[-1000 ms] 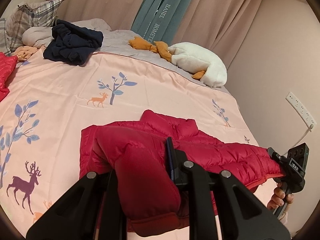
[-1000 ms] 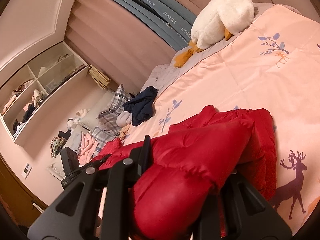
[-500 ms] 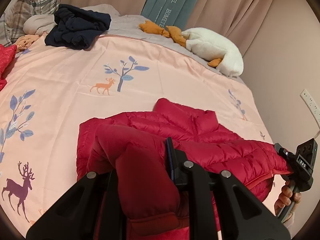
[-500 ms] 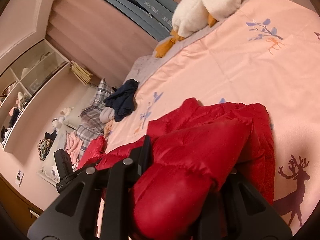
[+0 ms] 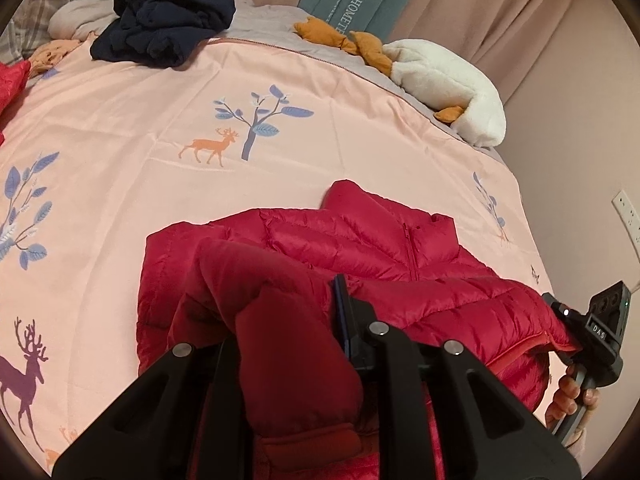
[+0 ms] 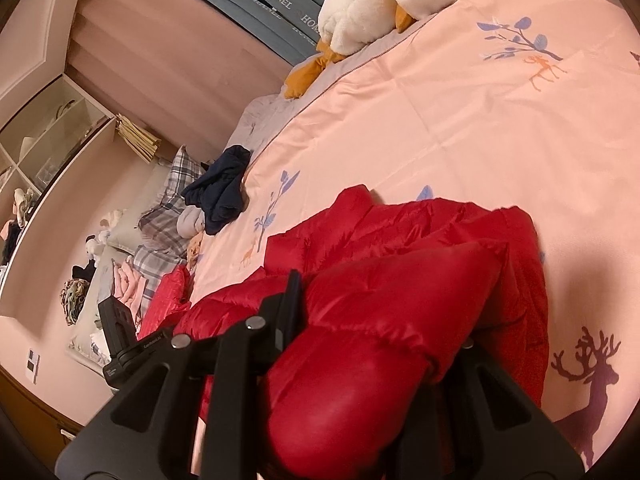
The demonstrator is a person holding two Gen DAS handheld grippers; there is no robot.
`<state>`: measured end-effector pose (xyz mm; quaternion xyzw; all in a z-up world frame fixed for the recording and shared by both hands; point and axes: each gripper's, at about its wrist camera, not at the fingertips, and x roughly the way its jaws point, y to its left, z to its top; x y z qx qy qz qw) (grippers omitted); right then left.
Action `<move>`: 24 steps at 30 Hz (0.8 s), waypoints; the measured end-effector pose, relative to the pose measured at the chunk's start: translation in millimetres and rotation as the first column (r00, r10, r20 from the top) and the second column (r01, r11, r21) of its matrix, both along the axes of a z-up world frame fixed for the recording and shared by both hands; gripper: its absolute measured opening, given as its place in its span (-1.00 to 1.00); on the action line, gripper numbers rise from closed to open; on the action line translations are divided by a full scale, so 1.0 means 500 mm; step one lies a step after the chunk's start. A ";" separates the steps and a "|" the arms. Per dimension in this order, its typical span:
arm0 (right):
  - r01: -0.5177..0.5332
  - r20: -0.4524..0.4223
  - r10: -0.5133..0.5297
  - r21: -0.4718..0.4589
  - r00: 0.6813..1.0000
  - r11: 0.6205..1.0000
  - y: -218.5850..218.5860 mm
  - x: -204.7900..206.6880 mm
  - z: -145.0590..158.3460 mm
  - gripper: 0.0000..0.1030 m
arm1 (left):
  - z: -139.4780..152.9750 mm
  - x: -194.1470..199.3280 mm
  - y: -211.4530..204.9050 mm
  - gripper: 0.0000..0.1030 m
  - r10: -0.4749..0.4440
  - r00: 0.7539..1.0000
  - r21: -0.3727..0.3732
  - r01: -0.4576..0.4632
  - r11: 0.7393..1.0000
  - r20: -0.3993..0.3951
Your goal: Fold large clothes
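A red puffer jacket [image 5: 372, 248] lies on the pink bedspread [image 5: 160, 128], zip up and collar toward the far side. My left gripper [image 5: 288, 360] is shut on the jacket's left sleeve, bunched between its fingers. My right gripper [image 6: 372, 344] is shut on the jacket's other sleeve [image 6: 400, 300], held over the body. The right gripper also shows at the right edge of the left wrist view [image 5: 592, 340], and the left gripper at the left of the right wrist view [image 6: 120, 340].
A dark navy garment [image 5: 164, 20] and a white plush duck [image 5: 444, 80] lie at the far side of the bed. Plaid pillows [image 6: 168, 208] and another red garment [image 6: 168, 296] are at the head end. A wall with sockets [image 5: 628, 216] borders the bed.
Both grippers have moved forward over the jacket with the sleeves still held. The jacket body looks larger and closer in both views.
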<state>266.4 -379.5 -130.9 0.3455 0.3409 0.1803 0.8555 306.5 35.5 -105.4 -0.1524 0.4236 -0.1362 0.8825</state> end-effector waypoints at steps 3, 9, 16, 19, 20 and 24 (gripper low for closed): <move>-0.003 0.011 0.003 -0.009 1.000 1.000 0.001 0.004 0.010 -0.56 | 0.003 0.006 -0.005 -0.65 0.005 1.000 0.009 -0.005 1.000 -0.001; -0.005 0.023 0.006 -0.041 1.000 0.999 0.009 0.024 0.029 -0.56 | 0.013 0.020 -0.007 -0.65 0.017 1.000 0.015 -0.017 1.000 0.001; 0.003 0.017 -0.002 -0.048 1.000 0.999 0.015 0.068 0.028 -0.56 | 0.016 0.044 -0.008 -0.65 0.043 0.999 0.029 -0.043 0.999 -0.001; 0.011 0.004 -0.011 -0.050 1.000 0.999 0.015 0.090 0.022 -0.56 | 0.016 0.057 -0.010 -0.65 0.051 0.999 0.040 -0.050 0.998 -0.004; 0.014 -0.001 -0.014 -0.052 1.000 0.999 0.016 0.098 0.021 -0.56 | 0.016 0.064 -0.012 -0.65 0.054 0.999 0.046 -0.053 0.997 -0.005; 0.017 -0.016 -0.018 -0.057 1.000 0.998 0.016 0.117 0.013 -0.56 | 0.010 0.082 -0.015 -0.65 0.063 0.998 0.059 -0.062 0.996 -0.017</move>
